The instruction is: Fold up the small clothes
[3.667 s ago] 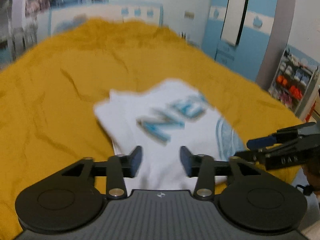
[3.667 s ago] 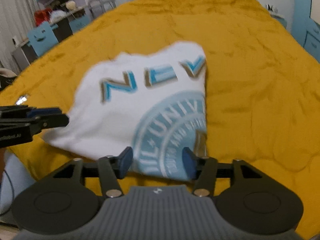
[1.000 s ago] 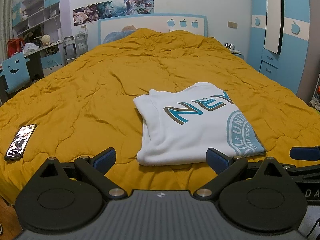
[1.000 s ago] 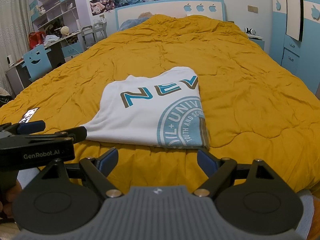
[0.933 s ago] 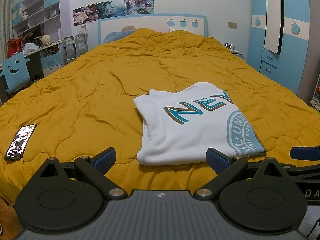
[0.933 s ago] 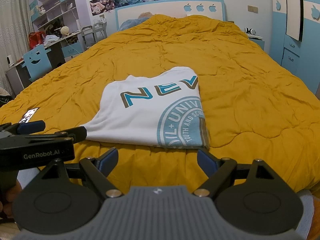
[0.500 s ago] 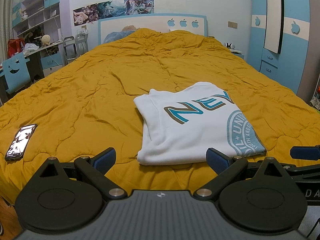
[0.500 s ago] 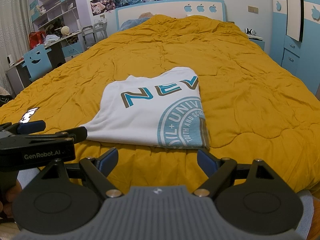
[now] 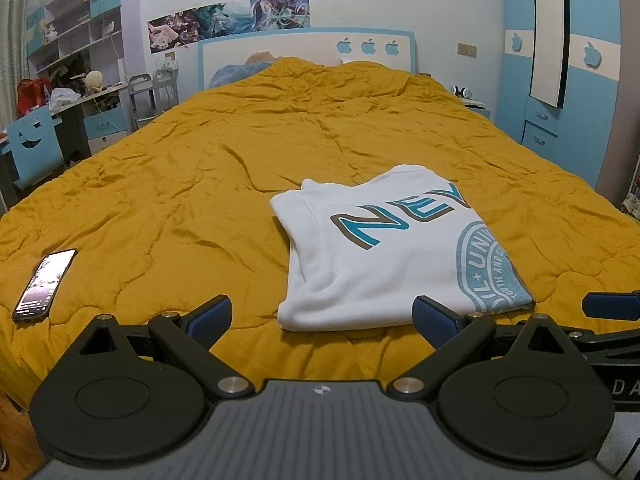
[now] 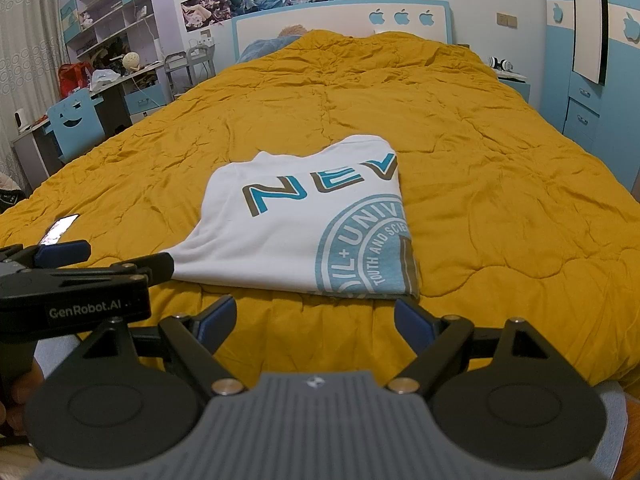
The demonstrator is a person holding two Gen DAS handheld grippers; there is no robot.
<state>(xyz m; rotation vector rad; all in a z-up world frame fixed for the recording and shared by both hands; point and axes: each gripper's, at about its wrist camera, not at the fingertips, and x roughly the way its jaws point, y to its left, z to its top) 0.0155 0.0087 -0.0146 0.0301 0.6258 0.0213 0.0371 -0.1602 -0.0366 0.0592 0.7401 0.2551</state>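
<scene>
A white T-shirt [image 9: 384,256] with teal lettering and a round teal print lies folded flat on the mustard-yellow bedspread [image 9: 200,184], near the bed's front edge. In the right wrist view the same T-shirt [image 10: 296,232] sits just ahead of the fingers. My left gripper [image 9: 322,318] is open, held back from the shirt's near edge with nothing between its fingers. My right gripper [image 10: 314,318] is also open and empty, a little short of the shirt. The left gripper [image 10: 88,264] shows at the left edge of the right wrist view.
A phone [image 9: 44,284] lies on the bedspread at the front left. A desk with a blue chair [image 9: 32,148] and shelves stands left of the bed. Blue wardrobe [image 9: 560,80] stands on the right. The headboard [image 9: 308,52] is at the far end.
Over the last second nothing moved. Since 3.7 s ago both grippers have opened wide and pulled back from the shirt, which now lies still and folded.
</scene>
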